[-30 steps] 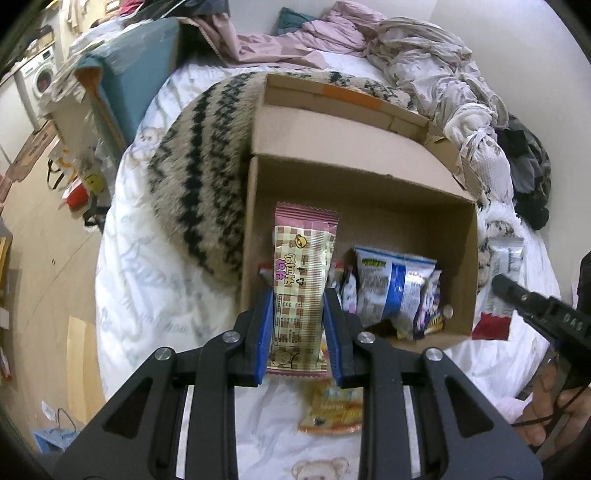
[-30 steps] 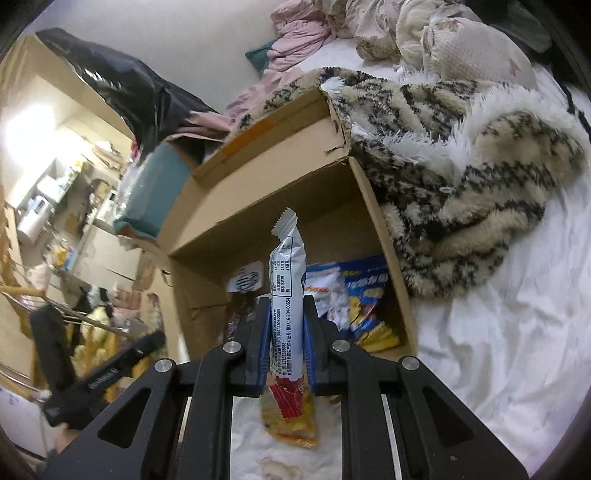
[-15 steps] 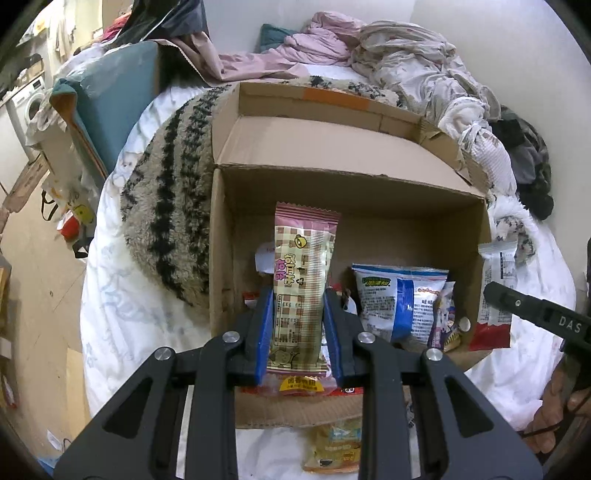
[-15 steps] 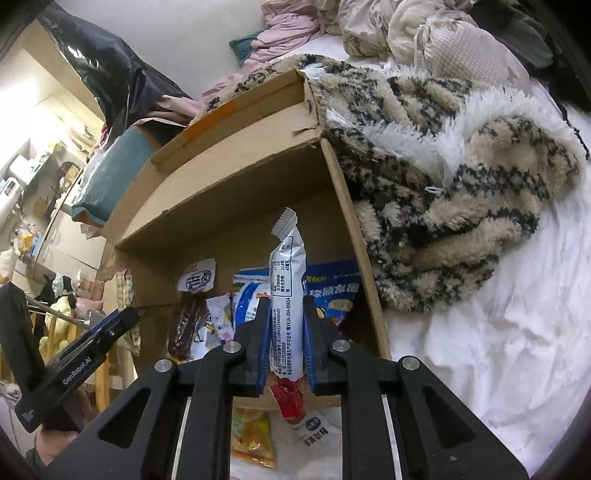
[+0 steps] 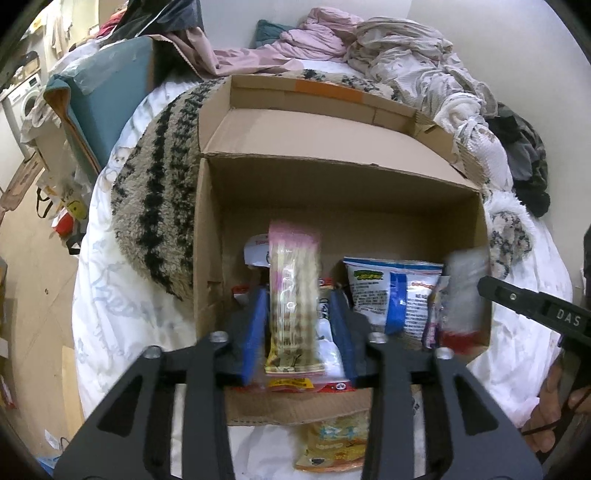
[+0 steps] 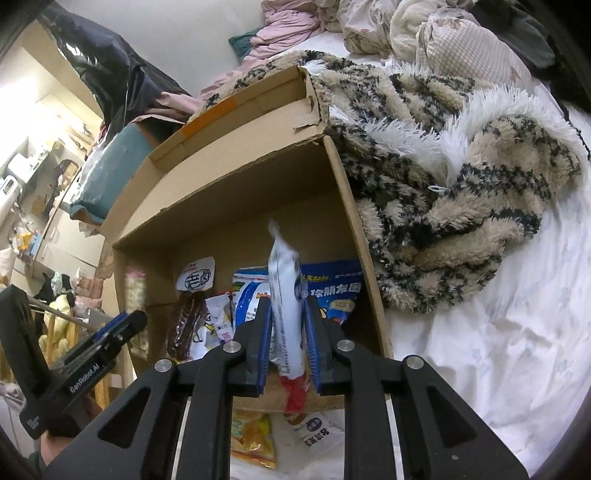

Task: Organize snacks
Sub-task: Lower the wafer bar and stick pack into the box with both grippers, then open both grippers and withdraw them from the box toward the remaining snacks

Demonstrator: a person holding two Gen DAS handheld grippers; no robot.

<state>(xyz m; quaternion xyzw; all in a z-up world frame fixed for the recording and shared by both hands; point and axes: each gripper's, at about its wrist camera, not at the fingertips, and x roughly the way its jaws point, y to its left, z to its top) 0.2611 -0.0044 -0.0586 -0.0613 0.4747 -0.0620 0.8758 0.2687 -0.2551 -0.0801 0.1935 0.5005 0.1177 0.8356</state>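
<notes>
Dropping two snack packets into the brown cardboard box (image 5: 369,221)

Left tongs (image 5: 299,328) stand apart around a pink checked wafer packet (image 5: 293,295); right tongs (image 6: 287,336) clamp a white-and-red sachet (image 6: 284,295). Release each low, beside the packed bags.

You face a white wall (image 5: 229,14) beyond a bed (image 5: 110,295) heaped with clothes (image 5: 399,48); wood floor (image 5: 33,277) lies left.

Brown box, beige-and-black fleece, white bedding

The cardboard box (image 5: 343,206) is plain brown with an orange tape strip at upper centre of the frame. Inside it, centre frame, stands a pink-topped, brown-checked snack packet (image 5: 293,291) beside a blue-and-white bag (image 5: 391,291). The fleece blanket (image 6: 461,192), upper right, is beige with black zigzag stripes. The bedsheet (image 6: 498,350), lower right, is white, faintly printed.
</notes>
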